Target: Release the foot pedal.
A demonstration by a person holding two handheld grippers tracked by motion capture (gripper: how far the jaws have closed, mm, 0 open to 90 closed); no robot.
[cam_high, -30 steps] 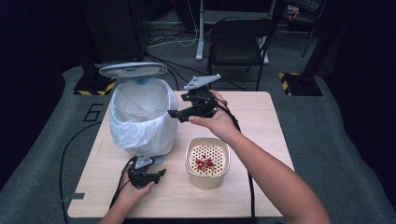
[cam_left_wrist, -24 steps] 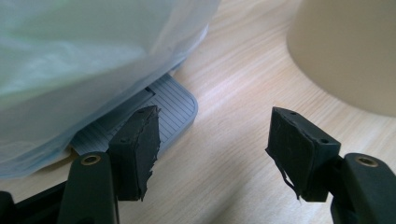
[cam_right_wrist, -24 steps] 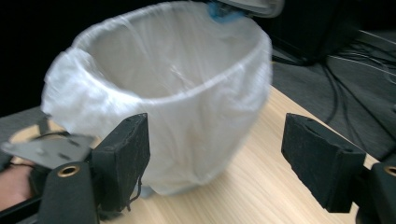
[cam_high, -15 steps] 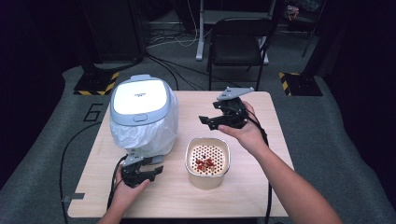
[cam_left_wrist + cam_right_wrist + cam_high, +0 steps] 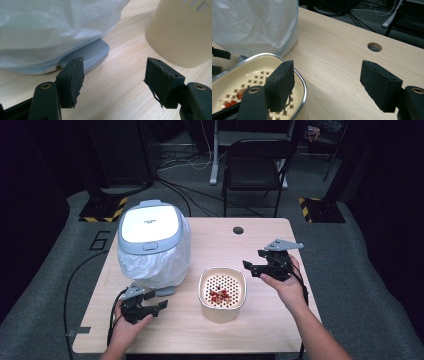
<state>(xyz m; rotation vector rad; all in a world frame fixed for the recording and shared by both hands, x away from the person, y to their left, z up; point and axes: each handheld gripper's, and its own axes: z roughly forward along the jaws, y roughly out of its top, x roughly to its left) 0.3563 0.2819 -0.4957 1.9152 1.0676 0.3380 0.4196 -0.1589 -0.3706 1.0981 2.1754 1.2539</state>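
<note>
Your left gripper (image 5: 156,303) sits low at the near left of the wooden table (image 5: 260,245), held in your left hand (image 5: 131,326), with its jaws standing well apart and nothing between them; in the left gripper view the pads (image 5: 72,81) frame bare tabletop. Just beyond them lies the grey ribbed foot pedal (image 5: 91,54) of the bin, jutting out from under the white plastic liner (image 5: 50,27), and to the right rises the cream wall of the container (image 5: 181,32), apart from the jaws. That cream container (image 5: 222,292) stands near the middle of the table, just right of the pedal, and carries a perforated strainer insert (image 5: 223,289) with a small heap of red pieces (image 5: 219,295) on it. Your right gripper (image 5: 252,260) is held above the table to the right of the container, in your right hand (image 5: 282,282), jaws likewise apart and holding nothing; in the right gripper view its pads (image 5: 280,83) look across the container's metal-edged rim (image 5: 300,82) toward the bin. Farther back at the left stands the pedal bin (image 5: 152,242), its grey-and-white lid (image 5: 150,224) closed over the liner bunched around the body. A round cable hole (image 5: 238,230) marks the far side of the tabletop. Beyond the table stands a black chair (image 5: 255,162) on grey floor, with cables trailing near it.
</note>
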